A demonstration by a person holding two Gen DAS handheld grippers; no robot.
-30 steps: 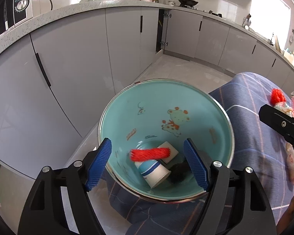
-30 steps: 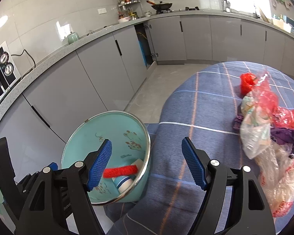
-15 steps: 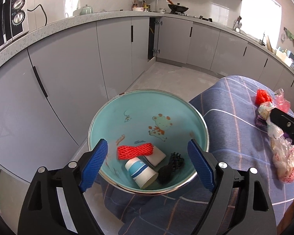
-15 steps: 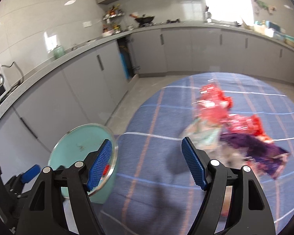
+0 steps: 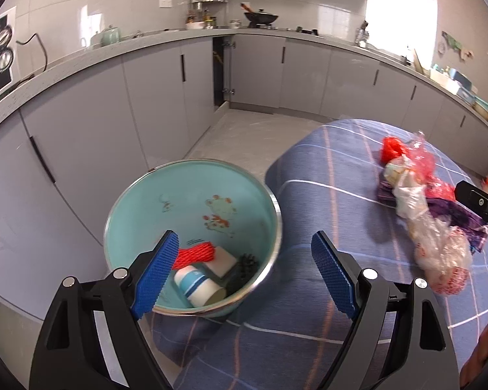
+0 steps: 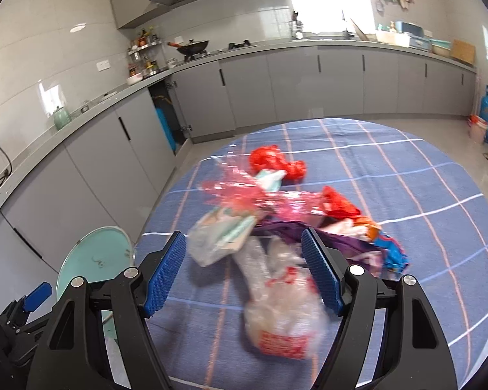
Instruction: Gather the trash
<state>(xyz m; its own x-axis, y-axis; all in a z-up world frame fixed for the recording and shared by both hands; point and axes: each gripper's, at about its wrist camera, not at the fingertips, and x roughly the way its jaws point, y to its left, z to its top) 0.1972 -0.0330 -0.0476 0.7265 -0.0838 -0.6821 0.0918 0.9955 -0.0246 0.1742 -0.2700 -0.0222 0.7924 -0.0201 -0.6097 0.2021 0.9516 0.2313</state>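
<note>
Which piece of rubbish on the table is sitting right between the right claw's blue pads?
The clear plastic bag with red print. It lies directly between the open right claw; the red bag and purple wrapper lie farther off.

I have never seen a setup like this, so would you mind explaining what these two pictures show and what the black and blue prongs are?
No robot here: a person holds a two-finger gripper in each hand, each with a fisheye camera looking along its fingers. The prongs are those fingers with blue pads.

The left gripper is open and empty, by a teal bowl at the edge of the blue checked tablecloth. The bowl holds a red foam net, a paper cup, a white block and something small and black.

The right gripper, also open and empty, points at a heap of plastic bags and wrappers on the cloth: the trash left to collect. The picture is blurred, so I cannot tell whether it touches them.
</note>
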